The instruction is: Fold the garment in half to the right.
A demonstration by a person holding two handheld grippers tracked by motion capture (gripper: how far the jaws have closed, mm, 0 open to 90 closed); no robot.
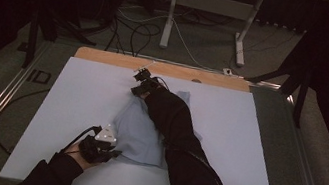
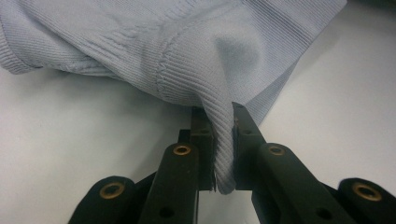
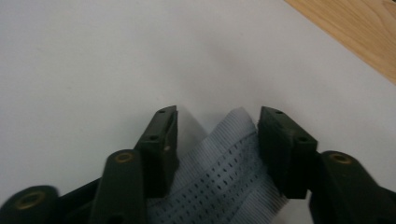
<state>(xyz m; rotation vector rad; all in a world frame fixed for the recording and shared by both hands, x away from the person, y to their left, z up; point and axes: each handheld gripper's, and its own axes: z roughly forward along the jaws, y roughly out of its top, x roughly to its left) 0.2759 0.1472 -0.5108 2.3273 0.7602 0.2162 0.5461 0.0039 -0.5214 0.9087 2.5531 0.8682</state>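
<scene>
here left fingers point(image 2: 223, 154) clamp cloth point(image 2: 187, 51) fold; right fingers point(image 3: 217, 144) half-open, straddling corner.

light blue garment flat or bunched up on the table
Bunched: the light blue garment lies rumpled in folds on the white board, one pinched fold rising.

garment point(image 1: 137, 136) on mat point(image 1: 74, 103) – left claw point(image 1: 114, 153) near edge | right claw point(image 1: 139, 84) far edge

Dim room, grey carpet point(image 1: 325, 150), white desk legs point(image 1: 169, 17)
</scene>
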